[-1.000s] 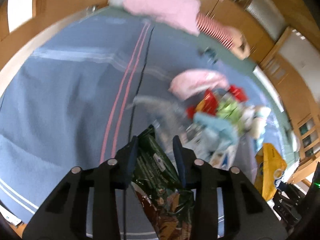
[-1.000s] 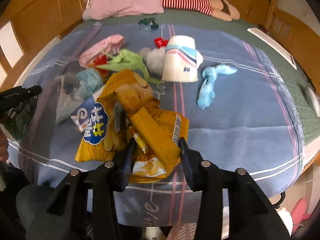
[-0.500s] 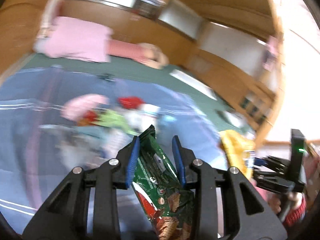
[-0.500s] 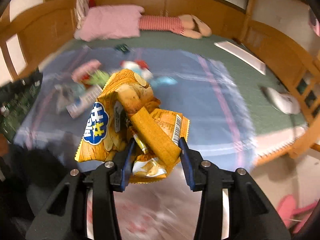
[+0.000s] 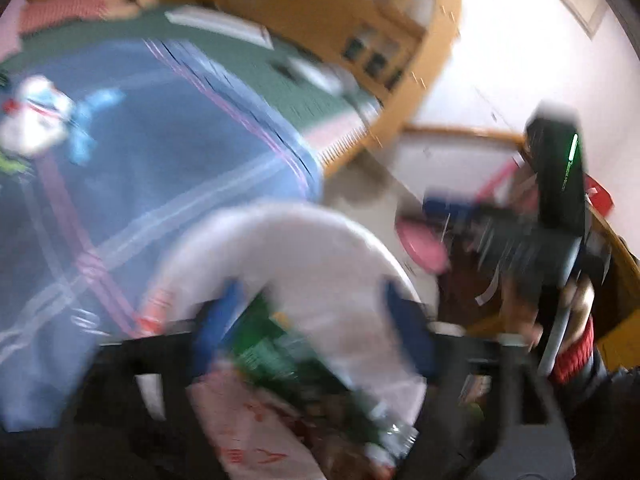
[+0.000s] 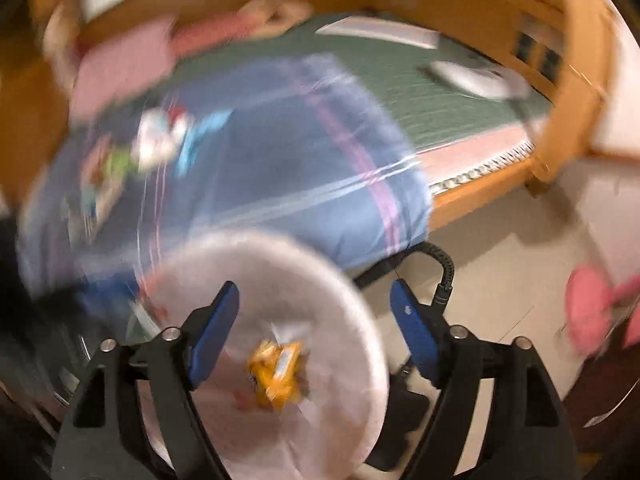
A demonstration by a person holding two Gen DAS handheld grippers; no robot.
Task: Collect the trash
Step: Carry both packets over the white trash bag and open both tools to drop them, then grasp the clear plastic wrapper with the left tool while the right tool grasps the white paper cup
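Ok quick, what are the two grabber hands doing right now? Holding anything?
Left gripper: open, jaws just spread; green snack bag loose between them, over the white bin.
Right gripper: open, just opened; orange chip bag down in the bin.

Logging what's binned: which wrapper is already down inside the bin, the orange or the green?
The orange wrapper, loose inside the bin; the green wrapper sits between the left claw's fingers.

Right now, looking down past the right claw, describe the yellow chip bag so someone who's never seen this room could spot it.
Find the wooden bed with the blue blanket; on the floor at its near edge stands a round bin with a white liner. The yellow chip bag lies crumpled inside, below the open right claw. It is the only bright yellow thing against the pale liner.
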